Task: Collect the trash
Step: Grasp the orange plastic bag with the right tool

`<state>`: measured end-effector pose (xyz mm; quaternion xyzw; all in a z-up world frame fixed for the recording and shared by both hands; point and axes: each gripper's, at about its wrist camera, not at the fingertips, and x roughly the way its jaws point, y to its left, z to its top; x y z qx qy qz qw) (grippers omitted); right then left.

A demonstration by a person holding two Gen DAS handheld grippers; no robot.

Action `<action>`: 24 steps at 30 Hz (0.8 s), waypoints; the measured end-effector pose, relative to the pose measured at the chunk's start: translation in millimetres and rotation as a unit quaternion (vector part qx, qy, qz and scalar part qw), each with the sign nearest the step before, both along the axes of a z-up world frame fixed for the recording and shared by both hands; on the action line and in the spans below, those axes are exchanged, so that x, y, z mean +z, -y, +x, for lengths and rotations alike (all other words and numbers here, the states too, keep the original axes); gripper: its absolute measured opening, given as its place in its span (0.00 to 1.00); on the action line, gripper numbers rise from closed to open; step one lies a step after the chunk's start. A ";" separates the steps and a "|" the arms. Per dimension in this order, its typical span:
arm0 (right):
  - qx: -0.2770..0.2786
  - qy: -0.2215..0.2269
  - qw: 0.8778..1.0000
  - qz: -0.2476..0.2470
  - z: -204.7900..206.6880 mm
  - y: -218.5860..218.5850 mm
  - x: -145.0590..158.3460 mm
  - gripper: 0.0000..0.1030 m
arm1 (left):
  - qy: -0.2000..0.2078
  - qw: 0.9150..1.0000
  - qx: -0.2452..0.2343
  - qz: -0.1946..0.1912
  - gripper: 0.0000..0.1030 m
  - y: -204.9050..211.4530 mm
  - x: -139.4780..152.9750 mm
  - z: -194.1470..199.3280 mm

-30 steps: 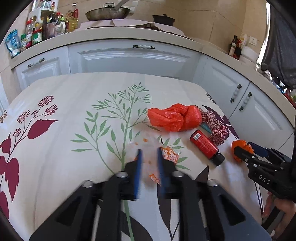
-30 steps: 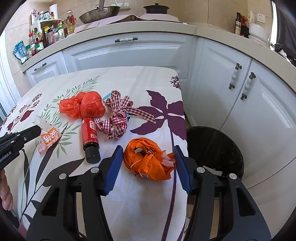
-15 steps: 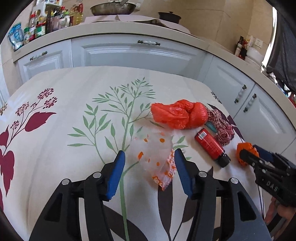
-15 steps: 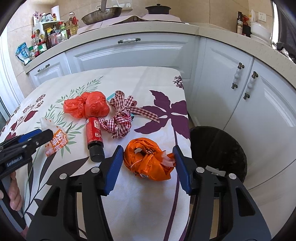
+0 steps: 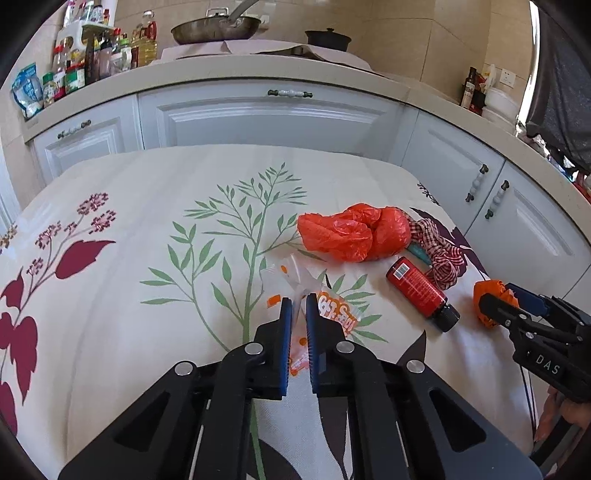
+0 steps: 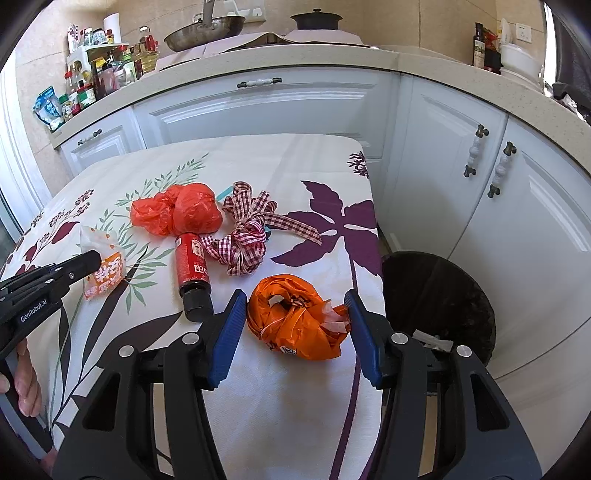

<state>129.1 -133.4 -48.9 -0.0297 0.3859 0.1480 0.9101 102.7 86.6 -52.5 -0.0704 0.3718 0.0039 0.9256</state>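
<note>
On a tabletop (image 5: 155,192) draped in a floral cloth, the left hand-held gripper (image 5: 299,306) has just closed, its blue pads pinching a clear snack wrapper (image 5: 334,308) printed in orange, which lies at the cloth's near middle. The right hand-held gripper (image 6: 295,310) stands about half open, straddling a crumpled orange plastic bag (image 6: 295,325) near the tabletop's right edge; its pads sit just beside the bag and whether they press it cannot be told. Between the two lie a red bottle with a black cap (image 6: 192,266), on its side, a red plastic bag (image 6: 181,214) bunched behind it, and a tangle of red checked ribbon (image 6: 247,236) just beside both. A dark round bin (image 6: 436,295) stands on the floor below the tabletop's right edge, against white cabinets (image 6: 517,229). A frying pan (image 5: 214,31) and a row of bottles (image 5: 99,55) sit on the kitchen counter beyond. Fingers of the person's hand (image 6: 26,387) show behind the left tool
</note>
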 end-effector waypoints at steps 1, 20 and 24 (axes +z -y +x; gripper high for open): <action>-0.001 0.002 1.000 0.002 -0.8 0.8 0.7 0.51 | 0.002 1.000 0.000 0.003 0.08 0.4 1.1 -0.8; -0.039 0.058 0.997 0.031 -20.3 36.4 31.0 0.51 | 0.059 0.998 -0.020 0.026 0.08 31.8 42.2 -13.2; -0.054 0.071 0.995 0.036 -24.4 50.7 35.5 0.51 | 0.066 0.997 -0.033 0.026 0.08 48.9 46.6 -9.9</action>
